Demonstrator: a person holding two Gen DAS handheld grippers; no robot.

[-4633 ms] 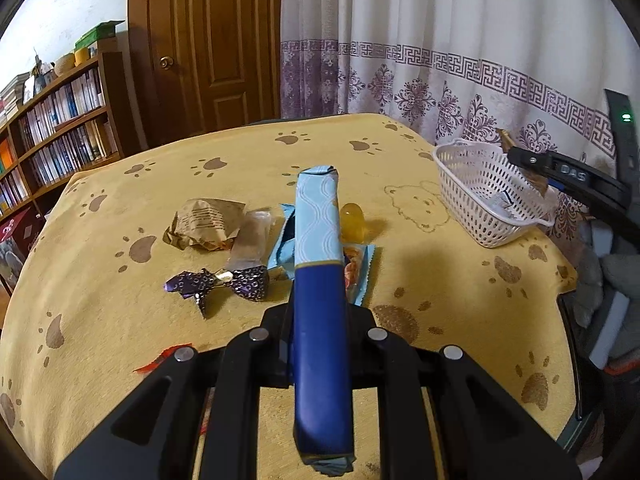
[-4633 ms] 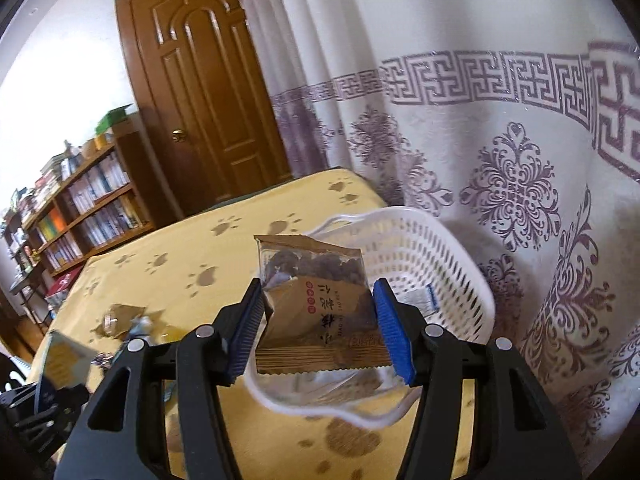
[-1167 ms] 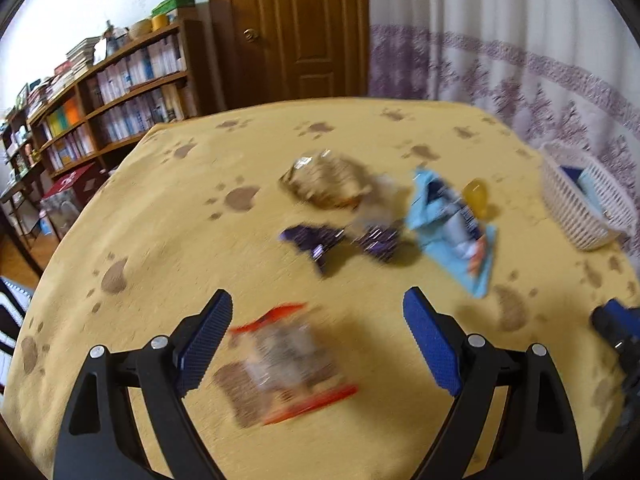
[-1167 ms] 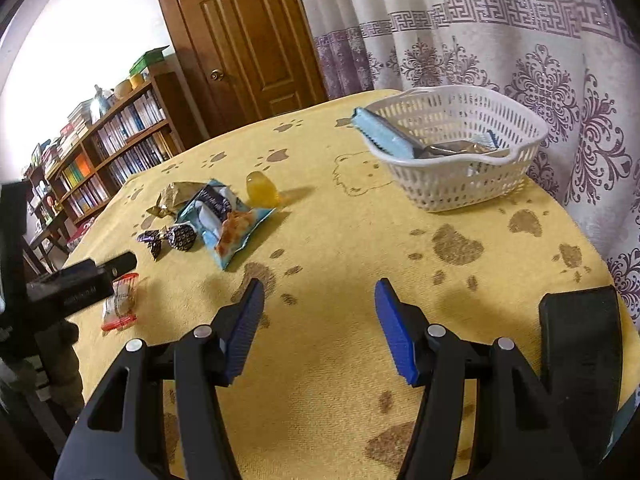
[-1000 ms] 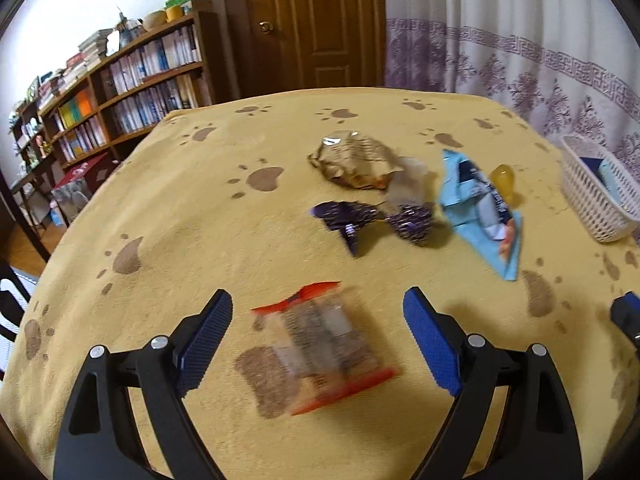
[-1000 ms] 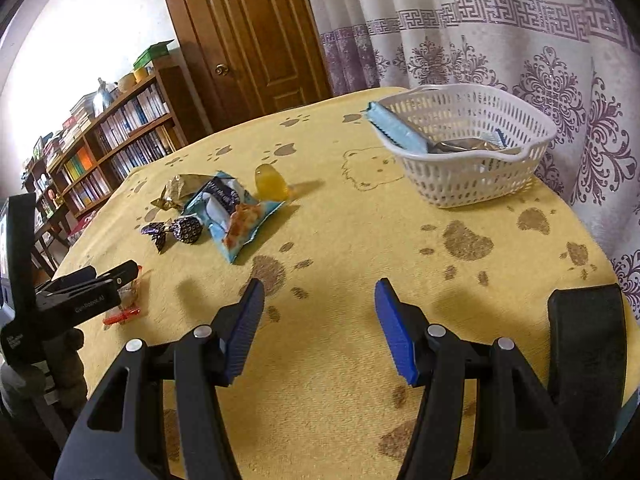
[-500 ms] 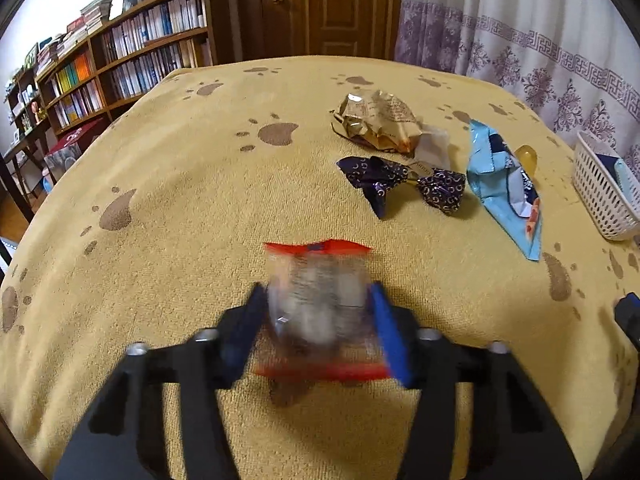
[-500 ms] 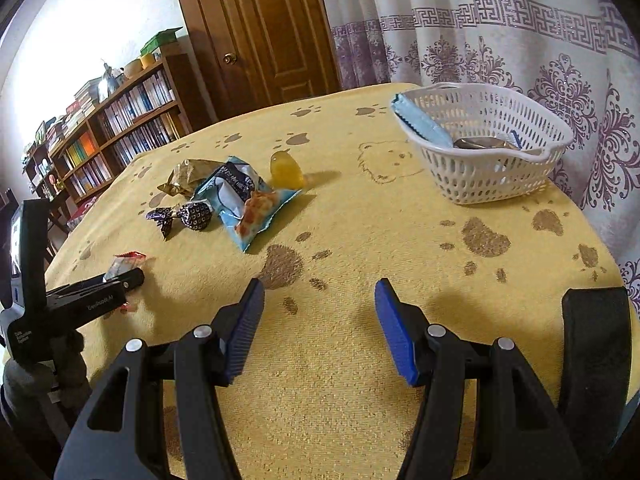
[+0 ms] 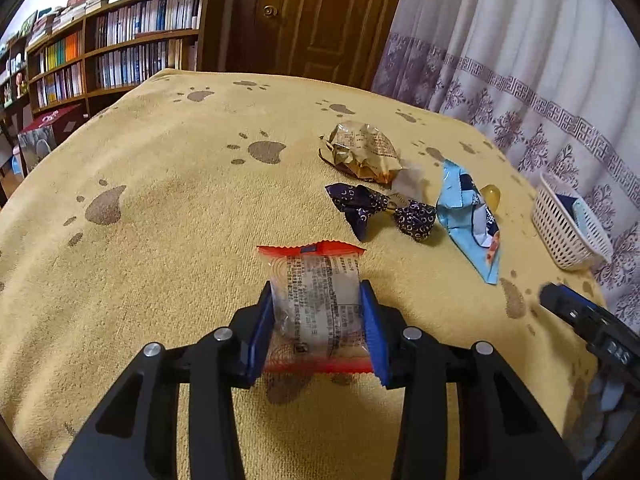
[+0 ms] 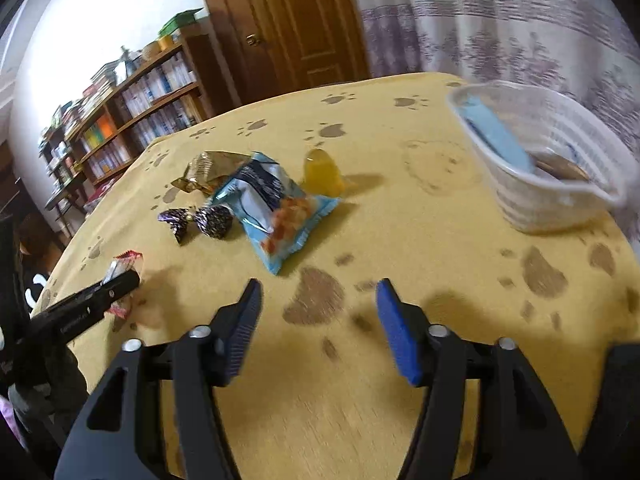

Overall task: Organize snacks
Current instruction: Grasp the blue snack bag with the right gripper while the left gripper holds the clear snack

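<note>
My left gripper (image 9: 318,326) is shut on a clear snack packet with red ends (image 9: 314,304), low over the yellow paw-print cloth; it also shows in the right wrist view (image 10: 124,270). My right gripper (image 10: 318,328) is open and empty above the cloth. Loose snacks lie ahead: a light blue packet (image 10: 276,204), a purple twist-wrapped candy (image 10: 200,220), a gold wrapper (image 10: 208,168) and a yellow jelly cup (image 10: 322,172). The white basket (image 10: 552,200) at the right holds a blue bar and other snacks.
The table's front and right edges are close. A bookshelf (image 9: 112,52) and a wooden door (image 9: 316,20) stand behind the table, and a patterned curtain (image 9: 520,60) hangs at the right, close behind the basket.
My left gripper came down over the red-ended packet and shut on it. My right gripper, still open, moved left away from the basket toward the loose snacks.
</note>
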